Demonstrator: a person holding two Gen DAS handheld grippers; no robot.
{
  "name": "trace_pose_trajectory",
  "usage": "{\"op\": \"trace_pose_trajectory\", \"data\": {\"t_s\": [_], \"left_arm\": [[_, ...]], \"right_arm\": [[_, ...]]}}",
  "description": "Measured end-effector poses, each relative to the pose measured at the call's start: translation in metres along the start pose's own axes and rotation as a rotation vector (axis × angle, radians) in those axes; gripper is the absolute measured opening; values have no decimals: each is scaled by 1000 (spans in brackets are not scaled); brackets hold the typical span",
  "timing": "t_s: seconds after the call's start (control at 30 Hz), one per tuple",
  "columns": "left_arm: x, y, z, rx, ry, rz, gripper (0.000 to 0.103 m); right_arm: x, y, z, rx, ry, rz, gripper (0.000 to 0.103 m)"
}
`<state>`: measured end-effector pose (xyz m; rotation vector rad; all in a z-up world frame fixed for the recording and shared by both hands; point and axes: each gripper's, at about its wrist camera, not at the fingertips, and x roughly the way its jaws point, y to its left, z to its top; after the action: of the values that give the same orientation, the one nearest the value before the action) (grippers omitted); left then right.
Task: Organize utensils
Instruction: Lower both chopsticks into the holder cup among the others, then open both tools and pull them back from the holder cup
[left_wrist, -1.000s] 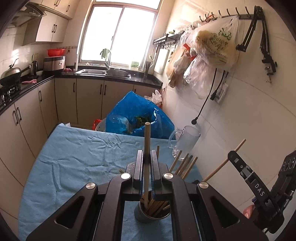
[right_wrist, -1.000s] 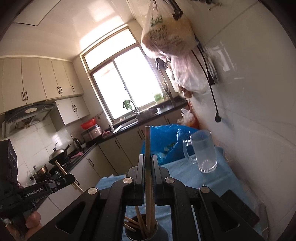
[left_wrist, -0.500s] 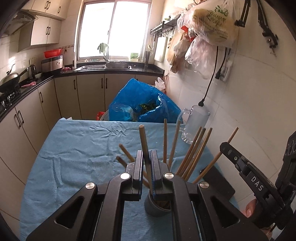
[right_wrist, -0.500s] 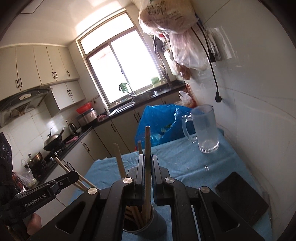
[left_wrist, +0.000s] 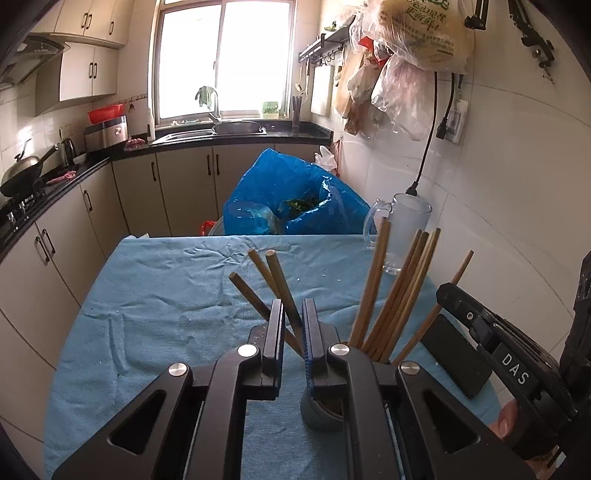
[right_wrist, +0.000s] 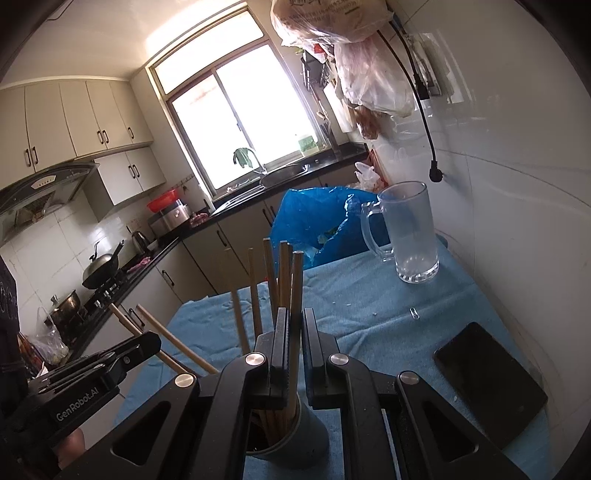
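Left gripper (left_wrist: 293, 321): sits low over the grey cup, its jaws parted a little; a wooden chopstick (left_wrist: 282, 288) slants between them, and whether the pads press on it cannot be told from the left wrist view.
Right gripper (right_wrist: 293, 332): jaws clenched on one upright chopstick (right_wrist: 295, 295) whose lower end reaches down into the cup.
Grey cup (right_wrist: 295, 439): stands on the blue cloth directly under both grippers, mostly hidden behind the finger mounts in the left wrist view (left_wrist: 317, 413).
Chopsticks in the cup (left_wrist: 399, 291): a bundle leans toward the wall side, fanned out; two more (left_wrist: 255, 280) lean the opposite way, beside the one in the left jaws.
Blue cloth (left_wrist: 166, 295): covers the table, wrinkled, with a few small white specks.
Glass mug (right_wrist: 406, 232): empty, upright on the cloth near the tiled wall, well apart from the cup.
Black phone (right_wrist: 491, 380): lies flat on the cloth, screen dark, between the cup and the wall.
Paper clip (right_wrist: 415, 314): on the cloth between mug and phone.
Blue plastic bag (left_wrist: 291, 199): bulges just past the far table edge, green scraps showing inside.
Person: a fingertip (left_wrist: 508, 421) shows at the right gripper's handle.
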<state>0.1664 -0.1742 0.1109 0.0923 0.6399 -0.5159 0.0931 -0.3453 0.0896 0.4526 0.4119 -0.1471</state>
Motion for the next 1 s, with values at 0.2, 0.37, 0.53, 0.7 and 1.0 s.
{"op": "trace_pose_trajectory", "data": {"t_s": [0.2, 0.37, 0.53, 0.7, 1.0], "left_arm": [[-3, 0, 0, 1, -7, 16, 9], [-18, 2, 1, -10, -28, 25, 12], [-43, 2, 2, -22, -68, 50, 36], [-87, 14, -14, -55, -124, 139, 76], [-145, 29, -91, -52, -101, 287, 97]], "right_arm": [[-3, 0, 3, 0, 14, 12, 8], [-32, 0, 11, 0, -44, 25, 8], [-69, 4, 17, -5, -105, 5, 14], [-113, 8, 7, -28, -168, -90, 81], [-151, 39, -64, -221, -83, -317, 103]]}}
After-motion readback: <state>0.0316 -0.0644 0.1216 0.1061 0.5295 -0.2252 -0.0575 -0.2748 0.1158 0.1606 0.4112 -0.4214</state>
